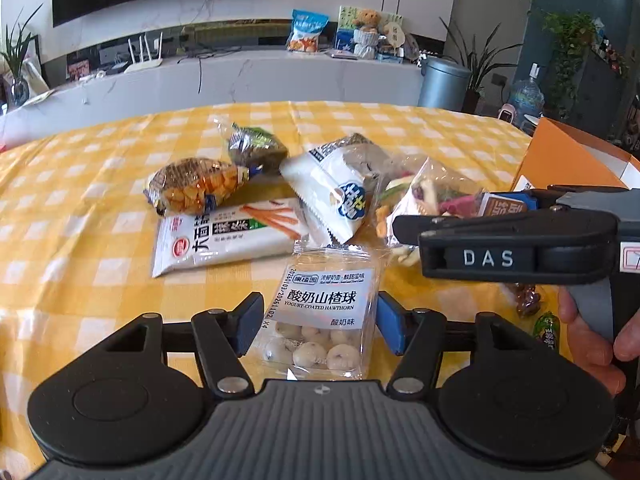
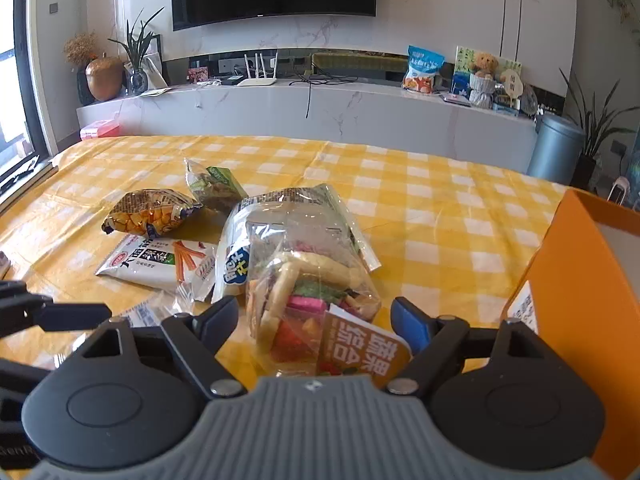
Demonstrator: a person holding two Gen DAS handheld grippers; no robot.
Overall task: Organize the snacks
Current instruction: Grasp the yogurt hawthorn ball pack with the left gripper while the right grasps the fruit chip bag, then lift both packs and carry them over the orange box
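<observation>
My left gripper [image 1: 319,322] is shut on a clear packet of yogurt-coated hawthorn balls [image 1: 326,312], its blue pads against the packet's two sides. My right gripper [image 2: 316,320] stands open around a clear bag of mixed vegetable crisps [image 2: 312,292] that lies on the yellow checked tablecloth [image 2: 440,220]; its pads do not press the bag. In the left wrist view the right gripper [image 1: 404,226] comes in from the right, held by a hand [image 1: 588,344]. An orange box [image 2: 580,280] stands at the right.
Beyond the grippers lie a bag of orange corn snacks [image 1: 192,186], a green packet [image 1: 256,146], a long white stick-snack packet [image 1: 228,236] and a white bag with a blue logo [image 1: 336,188]. Small wrapped sweets [image 1: 528,300] lie under the right gripper. A TV counter runs behind the table.
</observation>
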